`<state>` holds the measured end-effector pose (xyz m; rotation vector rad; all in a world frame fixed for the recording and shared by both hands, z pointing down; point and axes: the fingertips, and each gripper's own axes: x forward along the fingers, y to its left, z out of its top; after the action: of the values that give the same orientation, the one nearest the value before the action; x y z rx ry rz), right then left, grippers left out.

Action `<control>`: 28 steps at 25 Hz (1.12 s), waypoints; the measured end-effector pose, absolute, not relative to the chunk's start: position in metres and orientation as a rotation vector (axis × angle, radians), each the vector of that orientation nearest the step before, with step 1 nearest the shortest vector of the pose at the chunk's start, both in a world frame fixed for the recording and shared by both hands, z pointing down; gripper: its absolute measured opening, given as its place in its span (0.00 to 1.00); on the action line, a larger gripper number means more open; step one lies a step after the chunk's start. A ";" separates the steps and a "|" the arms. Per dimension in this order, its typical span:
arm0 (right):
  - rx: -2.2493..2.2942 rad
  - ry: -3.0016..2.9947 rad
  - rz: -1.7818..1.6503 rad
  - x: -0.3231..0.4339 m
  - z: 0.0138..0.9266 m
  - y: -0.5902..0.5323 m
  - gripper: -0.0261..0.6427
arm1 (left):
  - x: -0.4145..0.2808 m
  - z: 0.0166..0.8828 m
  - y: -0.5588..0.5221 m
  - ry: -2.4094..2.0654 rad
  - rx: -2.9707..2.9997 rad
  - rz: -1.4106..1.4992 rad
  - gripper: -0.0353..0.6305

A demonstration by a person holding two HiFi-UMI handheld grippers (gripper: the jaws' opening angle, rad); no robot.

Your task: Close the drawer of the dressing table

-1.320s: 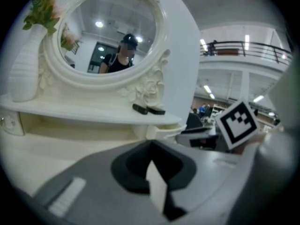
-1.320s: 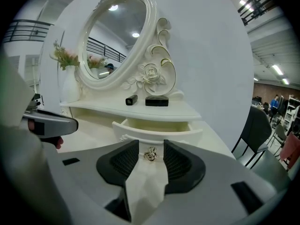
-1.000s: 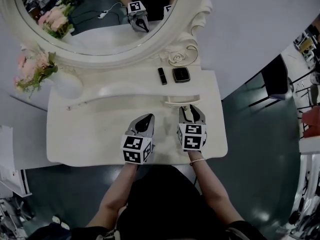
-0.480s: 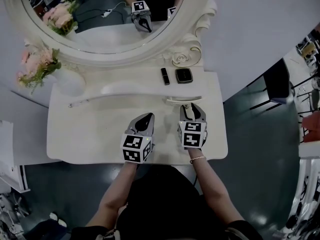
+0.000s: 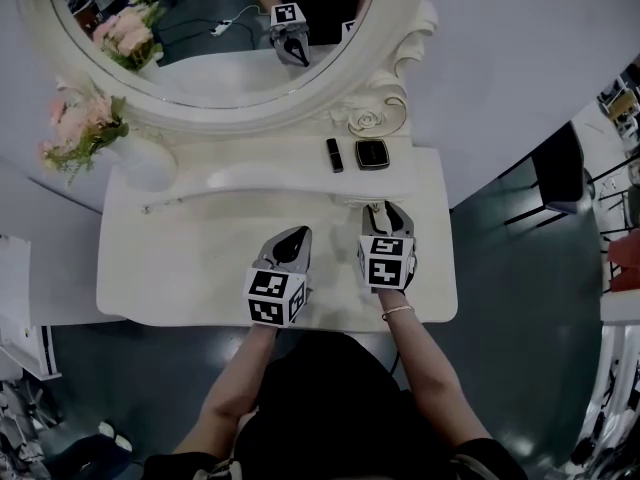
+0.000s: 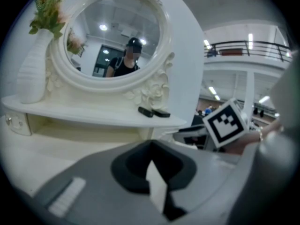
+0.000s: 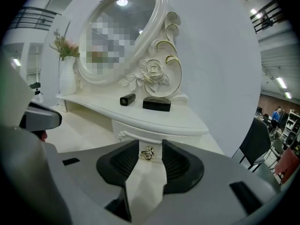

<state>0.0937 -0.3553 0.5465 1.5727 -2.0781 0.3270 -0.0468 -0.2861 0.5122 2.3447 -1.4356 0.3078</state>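
The white dressing table [image 5: 200, 268] has a small drawer [image 5: 365, 201] under its raised shelf, at the right. The drawer's front [image 7: 133, 136] stands a little out from the shelf edge and carries a brass knob [image 7: 147, 153]. My right gripper [image 5: 381, 211] is up against that front, slightly open, with the knob between its fingertips [image 7: 148, 146]. My left gripper [image 5: 297, 234] hovers over the tabletop to the left of it, shut and holding nothing [image 6: 151, 153].
On the shelf lie a black lipstick [image 5: 334, 155] and a black compact [image 5: 372, 153]. A white vase of pink flowers [image 5: 140, 163] stands at the shelf's left end, under the oval mirror [image 5: 220, 38]. A dark chair [image 5: 560, 168] stands to the right of the table.
My right gripper has moved forward toward the drawer front, and the drawer looks slightly further in. The left gripper has barely moved. The head view has shifted a little.
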 end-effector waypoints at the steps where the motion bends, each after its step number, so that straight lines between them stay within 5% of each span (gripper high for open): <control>1: 1.571 -2.085 0.321 0.093 0.546 -0.357 0.25 | -0.047 0.512 -0.286 -1.440 2.344 0.307 0.06; 28: 1.559 -2.122 0.303 0.090 0.545 -0.372 0.26 | -0.051 0.503 -0.281 -1.496 2.337 0.308 0.06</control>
<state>0.0897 -0.3717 0.5451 1.5585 -2.1216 0.3025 -0.0508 -0.2811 0.5035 2.3371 -1.4965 0.3079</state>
